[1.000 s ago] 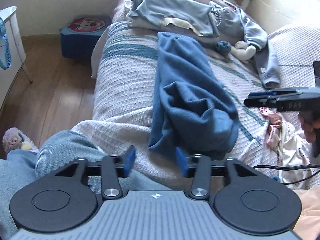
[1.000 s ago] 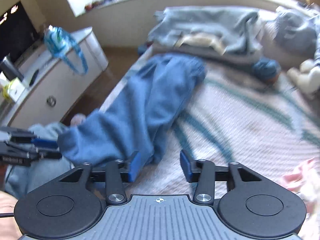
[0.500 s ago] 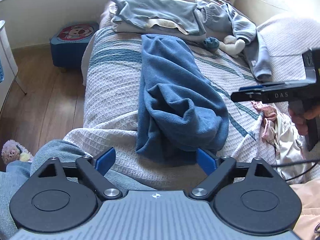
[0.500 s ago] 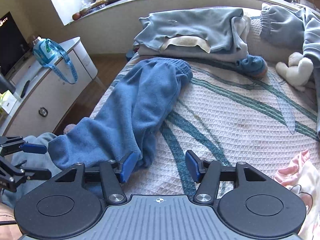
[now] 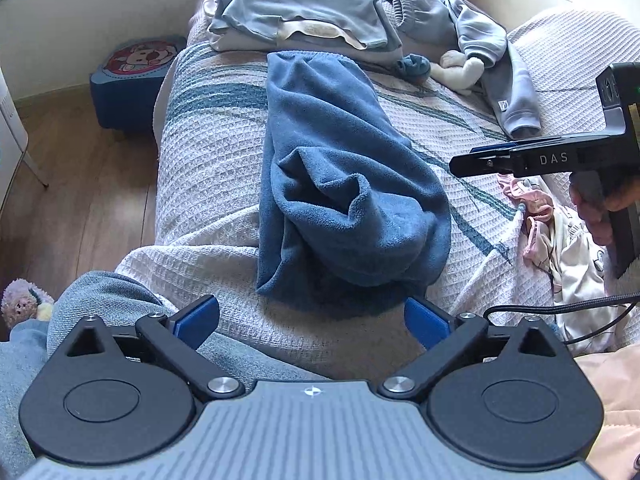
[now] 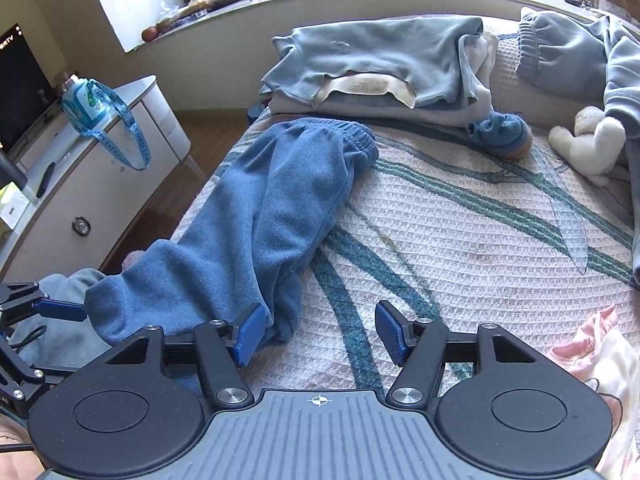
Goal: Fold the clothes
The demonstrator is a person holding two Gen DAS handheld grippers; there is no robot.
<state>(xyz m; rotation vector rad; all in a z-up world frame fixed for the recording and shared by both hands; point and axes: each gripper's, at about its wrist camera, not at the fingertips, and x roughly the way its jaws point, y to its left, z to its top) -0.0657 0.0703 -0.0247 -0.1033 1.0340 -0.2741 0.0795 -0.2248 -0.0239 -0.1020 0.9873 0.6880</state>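
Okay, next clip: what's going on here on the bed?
A person with two handheld grippers is folding laundry. Blue fleece trousers lie lengthwise on the bedspread, their near end bunched up. The left gripper and right gripper are both open and empty just short of that end. A folded pile sits behind.
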